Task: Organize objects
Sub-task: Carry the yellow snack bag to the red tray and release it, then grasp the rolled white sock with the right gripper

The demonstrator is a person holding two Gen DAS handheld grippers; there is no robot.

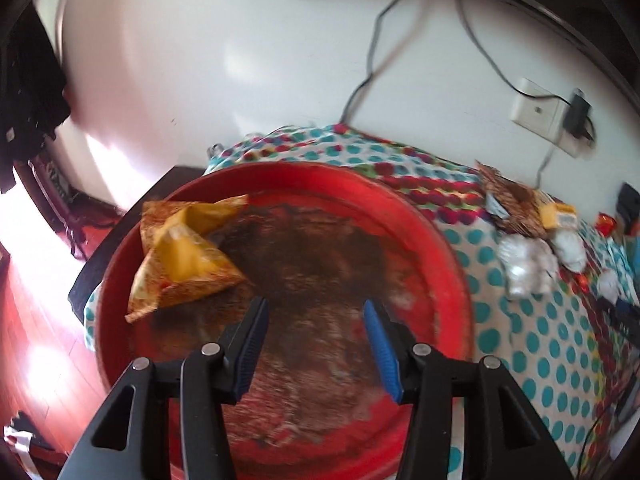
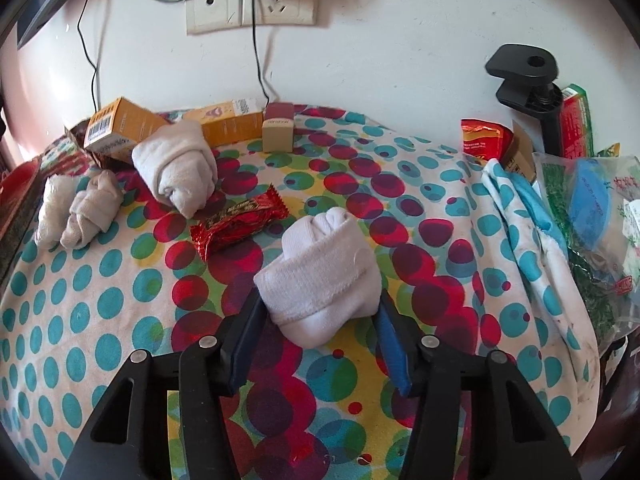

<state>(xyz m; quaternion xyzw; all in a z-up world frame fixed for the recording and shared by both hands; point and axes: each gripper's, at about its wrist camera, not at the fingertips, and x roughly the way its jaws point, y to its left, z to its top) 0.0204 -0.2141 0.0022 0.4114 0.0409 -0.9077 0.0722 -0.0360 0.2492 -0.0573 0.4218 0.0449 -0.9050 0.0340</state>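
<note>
In the left wrist view, one yellow snack bag [image 1: 188,256] lies in the red basin [image 1: 440,232] at about ten o'clock; nothing else is in it, so the sorting looks barely begun. The left gripper [image 1: 316,320] hangs over the basin with its fingers wide apart and nothing between them.

In the right wrist view, much waits on the dotted cloth [image 2: 72,320]: two rolled socks [image 2: 176,168] and boxes [image 2: 120,128] toward eleven o'clock, and a red candy bar [image 2: 240,224] near centre. The right gripper [image 2: 320,312] has its fingers spread around a white sock roll [image 2: 320,276], both pads touching or nearly touching its sides; I cannot tell if it is squeezed yet.
</note>
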